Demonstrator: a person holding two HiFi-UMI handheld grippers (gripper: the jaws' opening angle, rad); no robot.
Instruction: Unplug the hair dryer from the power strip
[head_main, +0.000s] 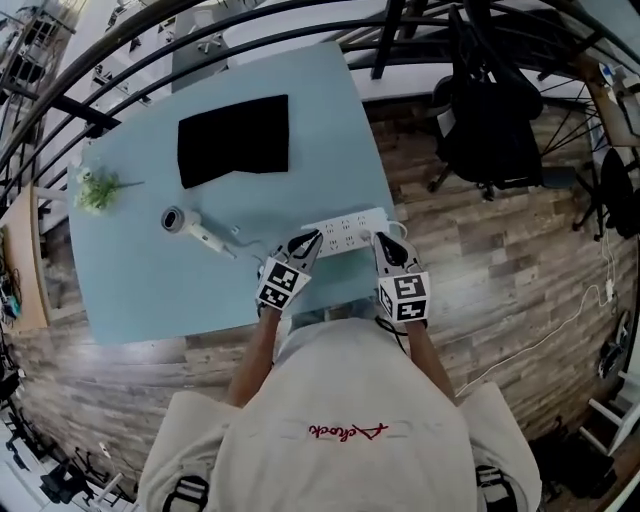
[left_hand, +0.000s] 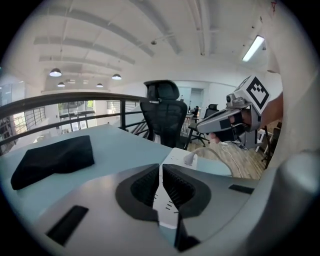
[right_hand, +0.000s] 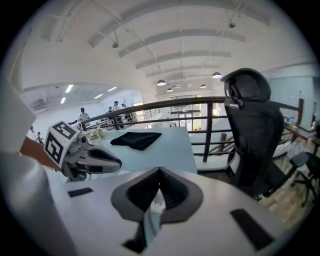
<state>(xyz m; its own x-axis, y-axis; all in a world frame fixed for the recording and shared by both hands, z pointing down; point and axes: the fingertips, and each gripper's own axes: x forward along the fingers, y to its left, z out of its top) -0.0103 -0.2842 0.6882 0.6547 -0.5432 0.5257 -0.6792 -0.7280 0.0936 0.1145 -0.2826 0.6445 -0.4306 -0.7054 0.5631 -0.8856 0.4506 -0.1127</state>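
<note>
A white power strip (head_main: 345, 230) lies near the front edge of the light blue table (head_main: 150, 280). The white hair dryer (head_main: 186, 224) lies to its left, nozzle toward the table's left side. My left gripper (head_main: 311, 241) hovers over the strip's left end with its jaws shut and nothing between them. My right gripper (head_main: 383, 241) is by the strip's right end, also shut and empty. In the left gripper view the strip (left_hand: 172, 159) shows just past the shut jaws, with a white plug (left_hand: 190, 159) seated in it. The right gripper (left_hand: 225, 120) hangs beyond it.
A folded black cloth (head_main: 233, 140) lies at the back of the table. A small green plant (head_main: 95, 190) stands at its left edge. A black office chair (head_main: 490, 120) stands on the wooden floor to the right. A dark railing (right_hand: 200, 107) runs behind the table.
</note>
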